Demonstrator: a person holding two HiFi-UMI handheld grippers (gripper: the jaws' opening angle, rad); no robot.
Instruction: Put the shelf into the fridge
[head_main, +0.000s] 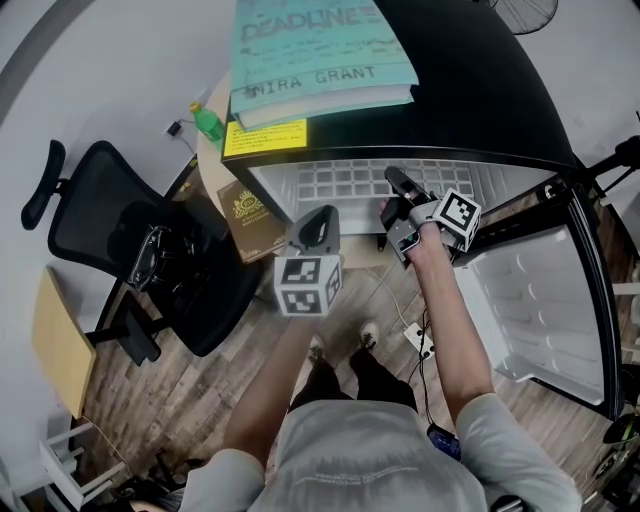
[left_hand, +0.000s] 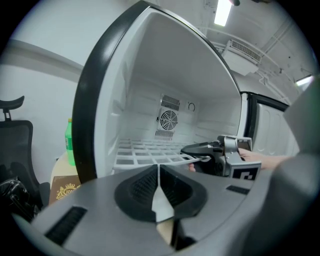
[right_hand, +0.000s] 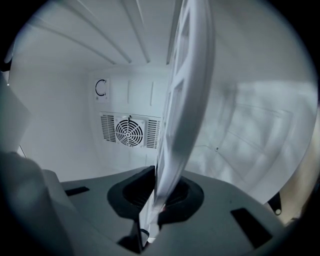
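The white grid shelf (head_main: 365, 181) lies flat inside the open black fridge (head_main: 480, 90), low in the cavity. My right gripper (head_main: 398, 192) is shut on the shelf's front edge, right of its middle. In the right gripper view the shelf (right_hand: 182, 100) runs edge-on from between the jaws toward the back wall. From the left gripper view, the shelf (left_hand: 145, 152) appears level, with the right gripper (left_hand: 202, 156) clamped on its front rail. My left gripper (head_main: 318, 224) hangs in front of the fridge opening, left of the right one, shut with nothing in it (left_hand: 158, 172).
The fridge door (head_main: 545, 300) stands open to the right. A book (head_main: 320, 50) lies on the fridge top. A fan grille (right_hand: 130, 131) sits on the fridge's back wall. To the left are a green bottle (head_main: 207, 122), a brown box (head_main: 245, 215) and a black office chair (head_main: 150, 260). A power strip (head_main: 418, 340) lies on the floor.
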